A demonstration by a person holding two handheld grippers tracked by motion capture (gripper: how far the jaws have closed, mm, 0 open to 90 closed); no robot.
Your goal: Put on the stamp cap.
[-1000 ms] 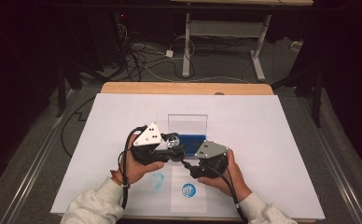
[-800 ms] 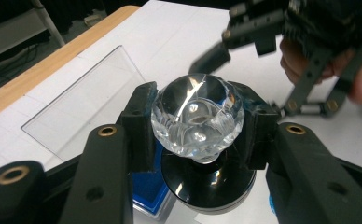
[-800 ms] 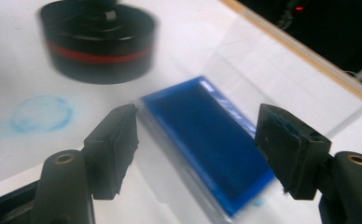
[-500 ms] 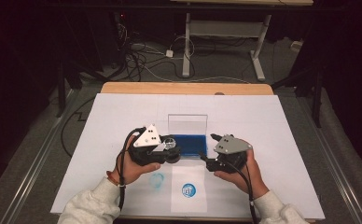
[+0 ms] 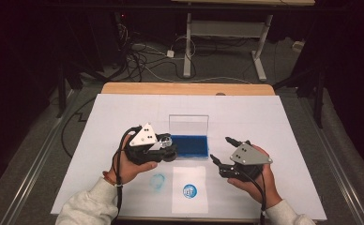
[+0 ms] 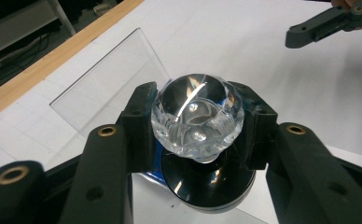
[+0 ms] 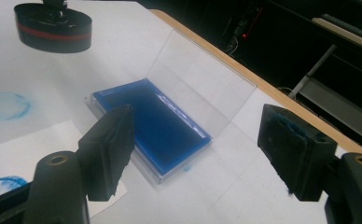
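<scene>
A stamp with a clear faceted knob (image 6: 197, 119) and a round black base (image 6: 209, 184) hangs in my left gripper (image 6: 197, 126), which is shut on the knob. In the high view the left gripper (image 5: 168, 149) holds the stamp (image 5: 170, 153) by the left end of a blue ink pad (image 5: 189, 146). The pad lies in a clear case with its lid (image 5: 188, 125) standing open. My right gripper (image 5: 220, 148) is open just right of the pad, with nothing between its jaws. In the right gripper view its blue-stained fingers (image 7: 109, 140) frame the ink pad (image 7: 160, 123), and the stamp base (image 7: 53, 28) hovers beyond.
A white sheet (image 5: 190, 202) with a round blue print (image 5: 188, 190) lies near the table's front edge. A faint blue ring smudge (image 5: 158, 182) marks the white table cover (image 5: 274, 117) to its left. The wooden table edge (image 5: 185, 88) runs along the far side.
My right gripper has drawn away from the stamp to the right and now stands open. The left gripper has kept the stamp by the pad's left end.
</scene>
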